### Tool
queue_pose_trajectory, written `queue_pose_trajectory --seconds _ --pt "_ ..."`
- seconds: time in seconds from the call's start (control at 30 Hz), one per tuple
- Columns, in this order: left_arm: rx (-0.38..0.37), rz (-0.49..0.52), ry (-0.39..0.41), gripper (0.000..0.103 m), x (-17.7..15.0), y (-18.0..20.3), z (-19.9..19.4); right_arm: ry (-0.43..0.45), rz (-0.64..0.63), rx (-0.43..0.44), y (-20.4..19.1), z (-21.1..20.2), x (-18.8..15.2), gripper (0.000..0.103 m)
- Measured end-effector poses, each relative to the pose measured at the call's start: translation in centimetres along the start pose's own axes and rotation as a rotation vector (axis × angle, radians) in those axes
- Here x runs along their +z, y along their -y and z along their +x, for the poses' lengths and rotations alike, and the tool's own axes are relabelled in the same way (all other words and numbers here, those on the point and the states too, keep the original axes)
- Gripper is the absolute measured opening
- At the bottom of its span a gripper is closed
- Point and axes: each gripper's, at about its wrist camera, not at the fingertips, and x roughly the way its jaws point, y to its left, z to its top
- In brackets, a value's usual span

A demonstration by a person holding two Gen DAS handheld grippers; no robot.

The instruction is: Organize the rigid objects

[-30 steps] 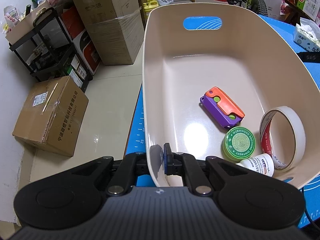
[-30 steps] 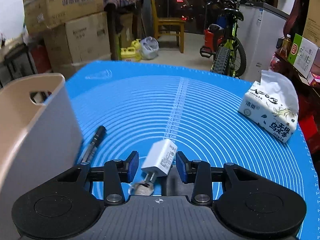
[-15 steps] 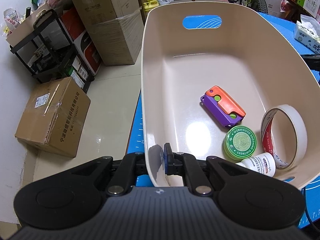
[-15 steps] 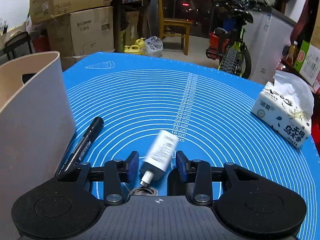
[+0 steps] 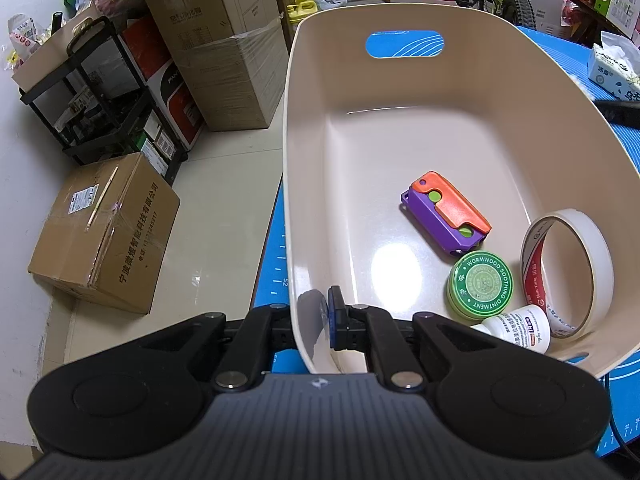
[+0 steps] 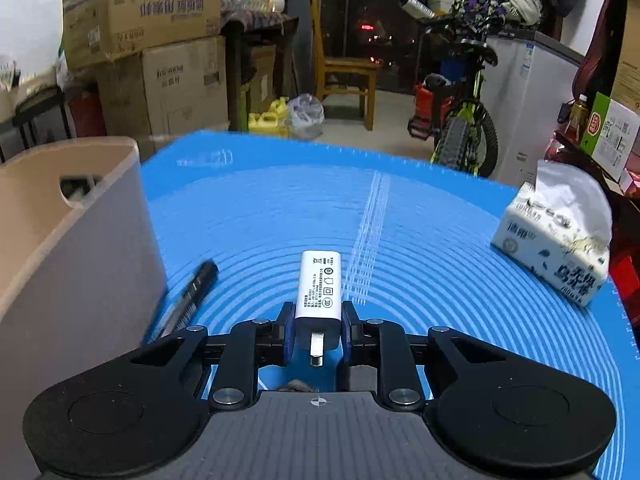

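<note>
My left gripper (image 5: pixel 314 318) is shut on the near wall of the beige bin (image 5: pixel 480 92), one finger inside and one outside. In the bin lie an orange and purple toy (image 5: pixel 444 212), a green ointment tin (image 5: pixel 480 284), a tape roll (image 5: pixel 568 272) and a small white bottle (image 5: pixel 520 328). In the right wrist view my right gripper (image 6: pixel 318 332) is closing on a white charger plug (image 6: pixel 320 284). Both pads touch its sides, and its prongs point back at the camera. A black marker (image 6: pixel 192 296) lies on the blue mat (image 6: pixel 440 280) beside the bin (image 6: pixel 80 260).
A tissue pack (image 6: pixel 560 244) sits at the mat's right edge. Beyond the table stand stacked cardboard boxes (image 6: pixel 160 80), a wooden chair (image 6: pixel 348 68) and a bicycle (image 6: pixel 460 120). A carton (image 5: pixel 104 232) and a black shelf rack (image 5: pixel 100 100) stand on the floor left of the bin.
The right jaws have narrowed onto the charger, which has turned from slanted to straight between the pads. The left gripper and the bin have not moved.
</note>
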Motion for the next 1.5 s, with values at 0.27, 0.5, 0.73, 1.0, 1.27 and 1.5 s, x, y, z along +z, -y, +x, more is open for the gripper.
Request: queue_pose_trajectory --seconds 0.27,0.5,0.73,1.0,1.27,1.5 --pt "0.002 -0.003 -0.002 0.01 0.0 0.1 0.0 0.105 0.047 0.045 0.1 -4.4 3.0 0.031" --pt "0.002 -0.01 -0.007 0.011 0.0 0.1 0.0 0.175 0.011 0.163 -2.4 -8.6 5.1 0.031" --pt "0.011 -0.013 -0.01 0.011 0.0 0.0 0.1 0.146 -0.104 0.322 -6.9 -11.2 5.1 0.031" --pt "0.011 -0.012 -0.008 0.011 -0.1 0.1 0.0 0.0 -0.236 0.415 -12.5 -10.6 2.9 0.031" --pt "0.013 -0.01 -0.006 0.011 -0.1 0.0 0.0 -0.192 -0.349 0.453 -15.4 -8.8 0.2 0.031" --pt "0.013 -0.01 -0.007 0.011 0.0 0.0 0.0 -0.215 -0.361 0.476 -15.2 -8.9 -0.3 0.042"
